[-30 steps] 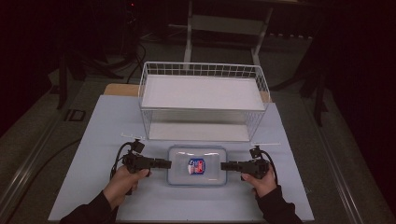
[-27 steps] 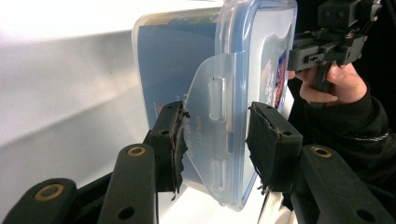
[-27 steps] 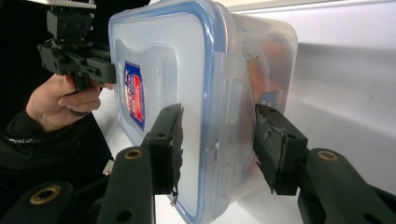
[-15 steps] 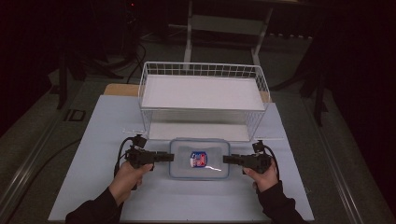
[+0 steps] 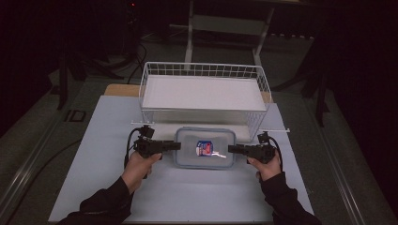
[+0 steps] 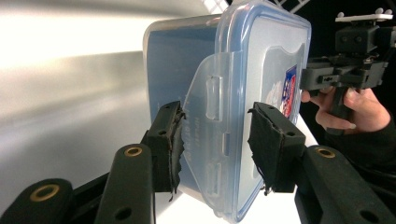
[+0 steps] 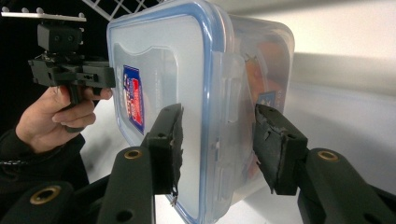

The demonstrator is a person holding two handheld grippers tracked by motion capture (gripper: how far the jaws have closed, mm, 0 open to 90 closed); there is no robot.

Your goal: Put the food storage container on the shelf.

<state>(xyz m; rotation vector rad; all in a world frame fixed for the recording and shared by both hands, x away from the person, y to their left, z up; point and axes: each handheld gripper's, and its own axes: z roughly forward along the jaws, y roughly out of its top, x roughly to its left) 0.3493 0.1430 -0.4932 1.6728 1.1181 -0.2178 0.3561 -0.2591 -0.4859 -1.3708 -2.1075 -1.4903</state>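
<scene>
A clear plastic container [image 5: 204, 147] with a blue-rimmed lid and a red and blue label hangs between my two grippers, just in front of a white wire basket [image 5: 202, 70]. My left gripper [image 5: 177, 146] is shut on the container's left end, with its jaws around the lid's latch flap [image 6: 210, 107]. My right gripper [image 5: 231, 148] is shut on the right end. In the right gripper view the container [image 7: 177, 56] sits between the pads [image 7: 170, 135], with the left gripper [image 7: 79, 74] beyond it. The left gripper view shows the right gripper [image 6: 327, 77] at the far end.
The wire basket stands at the back of the white table [image 5: 187, 197], and a white sheet [image 5: 202, 93] lines its bottom. Its near wall is right behind the container. Dark floor and stand legs [image 5: 190, 28] surround the table.
Both grippers have carried the container away from the person, from the table's near middle up to the basket's front wall. Their hold has stayed the same.
</scene>
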